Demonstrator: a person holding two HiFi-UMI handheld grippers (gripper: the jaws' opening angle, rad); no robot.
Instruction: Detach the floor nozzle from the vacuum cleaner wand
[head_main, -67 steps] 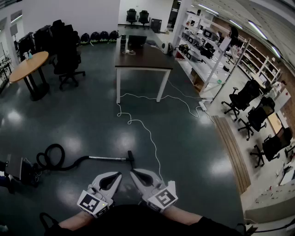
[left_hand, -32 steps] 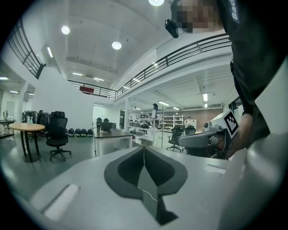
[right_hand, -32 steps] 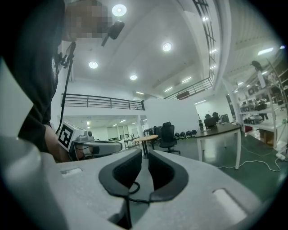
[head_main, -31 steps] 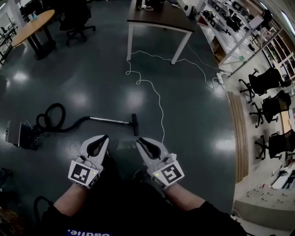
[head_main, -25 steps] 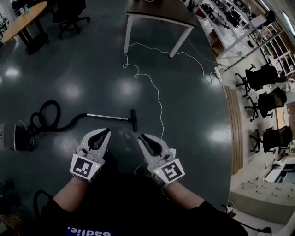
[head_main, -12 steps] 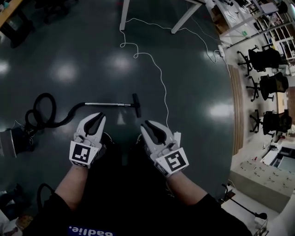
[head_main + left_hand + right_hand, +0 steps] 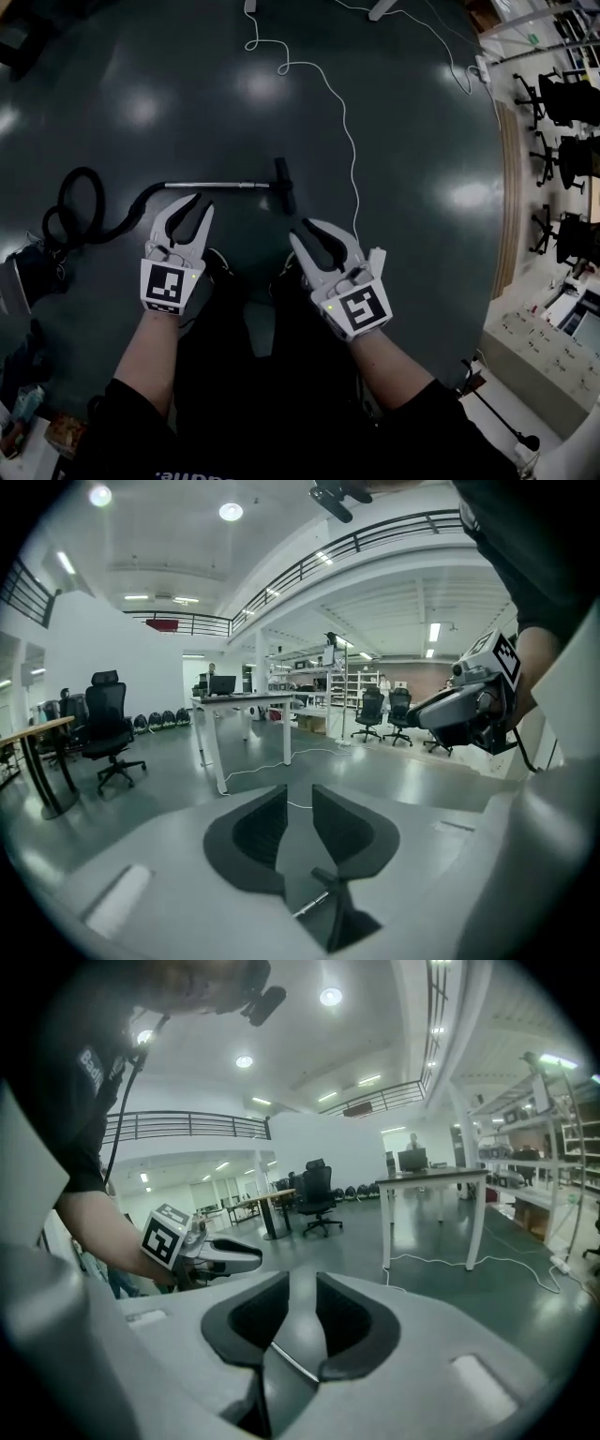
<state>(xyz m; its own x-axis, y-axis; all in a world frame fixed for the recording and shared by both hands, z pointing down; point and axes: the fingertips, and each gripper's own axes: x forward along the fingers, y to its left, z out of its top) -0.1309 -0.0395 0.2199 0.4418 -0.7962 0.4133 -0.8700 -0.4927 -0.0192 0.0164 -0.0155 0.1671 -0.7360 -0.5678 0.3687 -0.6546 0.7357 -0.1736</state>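
The dark, glossy floor (image 7: pixel 422 281) of a big open workshop fills your head view, with office chairs (image 7: pixel 572 155) along its right edge and a white cable (image 7: pixel 349 141) snaking down from its top edge. The vacuum cleaner wand (image 7: pixel 216 186) lies flat near the middle of the floor. The floor nozzle (image 7: pixel 284 185) is attached crosswise at the wand's right end, just beside the cable. At the wand's other end the black hose (image 7: pixel 89 211) loops towards the left edge of the floor, where the vacuum body (image 7: pixel 23 277) sits.

You hold both grippers low over the floor, side by side on the near side of the wand and apart from it. Your left gripper (image 7: pixel 200 201) points at the wand's shaft and your right gripper (image 7: pixel 302 230) sits just below the nozzle.

Both pairs of jaws have just been opening. They now stand a little apart with a narrow gap, and neither grips anything. In each gripper view you see only the floor and the wand through the gap.
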